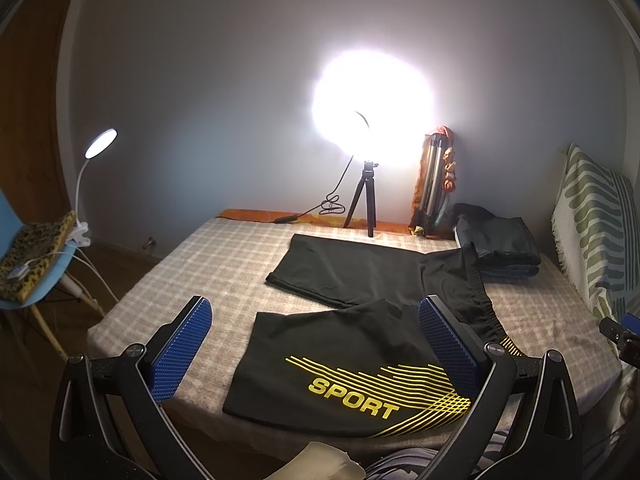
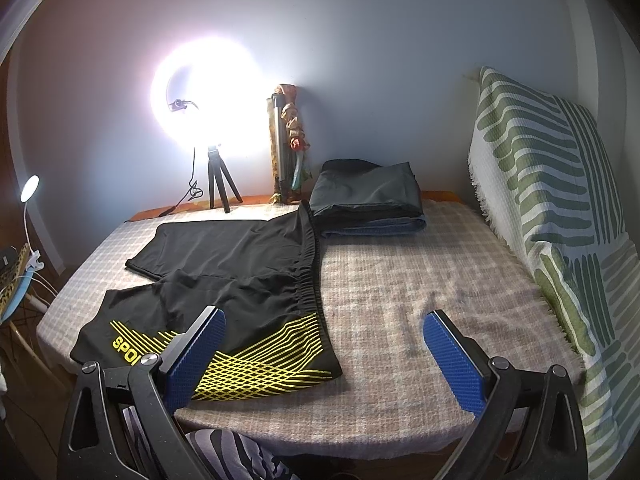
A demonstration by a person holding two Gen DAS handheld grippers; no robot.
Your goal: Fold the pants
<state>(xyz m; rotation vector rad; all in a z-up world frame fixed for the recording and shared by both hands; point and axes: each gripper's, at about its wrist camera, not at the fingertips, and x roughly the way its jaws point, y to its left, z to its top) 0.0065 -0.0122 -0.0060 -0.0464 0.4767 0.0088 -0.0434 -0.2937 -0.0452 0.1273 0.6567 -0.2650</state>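
Left wrist view: both tools (image 1: 316,344) (image 2: 324,354) gape wide above smooth black pants (image 1: 360,280) on waffle-textured blanket (image 1: 224,264).

The pants (image 1: 360,280) in front of me are black, with thin yellow lines fanning and crossing into a grid near the waistband, and the word "SPORT" (image 1: 354,397) printed in yellow. They lie on a blanket (image 2: 400,300) checked in pale beige and white. Behind them sits a stack of folded clothes (image 2: 366,196), dark grey on top with a blue layer beneath. The throw (image 2: 552,184) at my right is white with olive-green and grey-green stripes. My finger pads (image 1: 182,352) are blue with a fine dotted texture, set in black frames. The chair (image 1: 24,280) at my left is light blue, carrying a leopard-print cushion (image 1: 34,252).
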